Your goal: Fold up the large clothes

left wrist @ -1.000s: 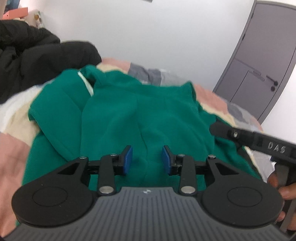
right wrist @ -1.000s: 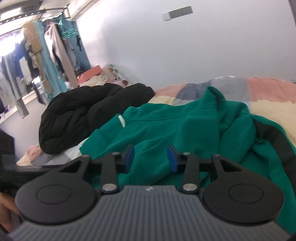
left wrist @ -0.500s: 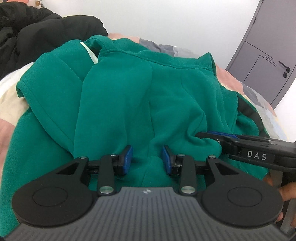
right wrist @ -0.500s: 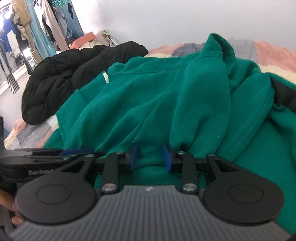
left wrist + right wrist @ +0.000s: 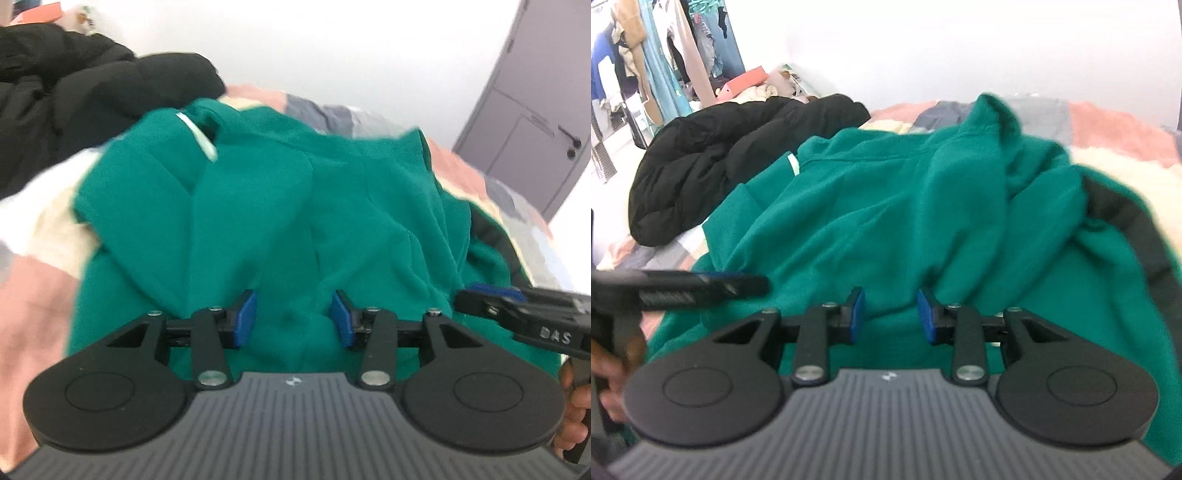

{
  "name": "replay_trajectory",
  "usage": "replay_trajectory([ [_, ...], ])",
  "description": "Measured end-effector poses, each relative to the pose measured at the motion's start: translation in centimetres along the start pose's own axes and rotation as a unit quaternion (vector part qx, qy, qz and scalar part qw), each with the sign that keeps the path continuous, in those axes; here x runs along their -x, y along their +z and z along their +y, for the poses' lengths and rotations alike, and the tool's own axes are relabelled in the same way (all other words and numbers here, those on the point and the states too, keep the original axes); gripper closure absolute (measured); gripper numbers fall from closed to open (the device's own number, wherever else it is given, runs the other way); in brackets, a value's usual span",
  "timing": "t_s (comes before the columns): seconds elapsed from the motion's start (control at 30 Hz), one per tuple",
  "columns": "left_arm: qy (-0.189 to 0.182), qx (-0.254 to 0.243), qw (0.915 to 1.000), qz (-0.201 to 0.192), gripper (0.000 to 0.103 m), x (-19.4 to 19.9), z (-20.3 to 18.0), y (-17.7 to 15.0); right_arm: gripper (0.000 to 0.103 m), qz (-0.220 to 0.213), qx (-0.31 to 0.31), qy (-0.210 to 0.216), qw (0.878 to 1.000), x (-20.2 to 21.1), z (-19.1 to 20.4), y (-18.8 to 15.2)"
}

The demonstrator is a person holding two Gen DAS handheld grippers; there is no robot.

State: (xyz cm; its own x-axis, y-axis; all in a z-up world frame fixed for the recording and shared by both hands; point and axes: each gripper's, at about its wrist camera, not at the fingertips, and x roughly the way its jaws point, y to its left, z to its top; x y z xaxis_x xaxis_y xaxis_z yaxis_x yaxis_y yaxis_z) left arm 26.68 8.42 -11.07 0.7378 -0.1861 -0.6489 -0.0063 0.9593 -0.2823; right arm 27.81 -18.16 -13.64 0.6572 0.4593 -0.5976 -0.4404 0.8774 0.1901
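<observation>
I am in a bedroom of a home. Under me lies a bed [image 5: 44, 295] with a patchwork cover in pink, cream and grey. A black padded coat [image 5: 713, 166] is heaped on its far left. Beyond that, clothes hang on a rail [image 5: 657, 66] at the far left. A plain white wall [image 5: 332, 48] stands behind the bed, and a grey panelled door [image 5: 532, 110] with a handle stands at the far right.

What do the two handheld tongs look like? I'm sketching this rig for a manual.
Both alike: the left tongs and right tongs have black linkage arms with silver rivets, blue pads, two round black discs and a ribbed grey body. The right one's side carries white lettering.
</observation>
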Motion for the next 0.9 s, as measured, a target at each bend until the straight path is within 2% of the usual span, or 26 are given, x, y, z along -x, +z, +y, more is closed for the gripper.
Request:
replay_trajectory([
  [0.1, 0.024, 0.014, 0.9995, -0.015, 0.042, 2.4, 1.1, 0.3, 0.069, -0.002, -0.006, -0.022, 1.0, 2.5, -1.2, 0.1],
  [0.17, 0.033, 0.027, 0.999, -0.014, 0.041, 3.9, 2.0, 0.2, 0.069, -0.006, -0.029, -0.028, 0.999, 4.4, -2.6, 0.0],
  [0.23, 0.039, 0.041, 0.9984, -0.003, 0.041, 4.9, 2.9, -0.2, 0.069, -0.007, -0.061, -0.033, 0.998, 6.4, -4.4, -0.2],
  [0.4, 0.044, 0.095, 0.9935, 0.044, 0.04, 7.2, 6.6, -1.4, 0.057, 0.014, -0.119, -0.039, 0.992, 10.4, -9.7, -0.4],
  [0.5, 0.048, 0.142, 0.9866, 0.064, 0.035, 8.6, 9.4, -2.3, 0.038, 0.04, -0.132, -0.041, 0.99, 12.3, -13.1, -1.0],
  [0.53, 0.052, 0.154, 0.9841, 0.07, 0.034, 8.9, 10.2, -2.6, 0.026, 0.049, -0.14, -0.047, 0.988, 12.7, -14.3, -1.3],
  [0.57, 0.055, 0.17, 0.9809, 0.077, 0.033, 9.2, 11.1, -2.9, 0.018, 0.059, -0.146, -0.053, 0.986, 13.0, -15.5, -1.9],
  [0.7, 0.054, 0.244, 0.9645, 0.087, 0.032, 9.3, 14.0, -4.0, 0.019, 0.113, -0.184, -0.048, 0.975, 12.4, -19.5, -4.5],
  [0.9, 0.046, 0.282, 0.95, 0.126, 0.031, 7.3, 14.8, -5.5, 0.017, 0.157, -0.247, 0.022, 0.956, 9.8, -21.3, -8.3],
])
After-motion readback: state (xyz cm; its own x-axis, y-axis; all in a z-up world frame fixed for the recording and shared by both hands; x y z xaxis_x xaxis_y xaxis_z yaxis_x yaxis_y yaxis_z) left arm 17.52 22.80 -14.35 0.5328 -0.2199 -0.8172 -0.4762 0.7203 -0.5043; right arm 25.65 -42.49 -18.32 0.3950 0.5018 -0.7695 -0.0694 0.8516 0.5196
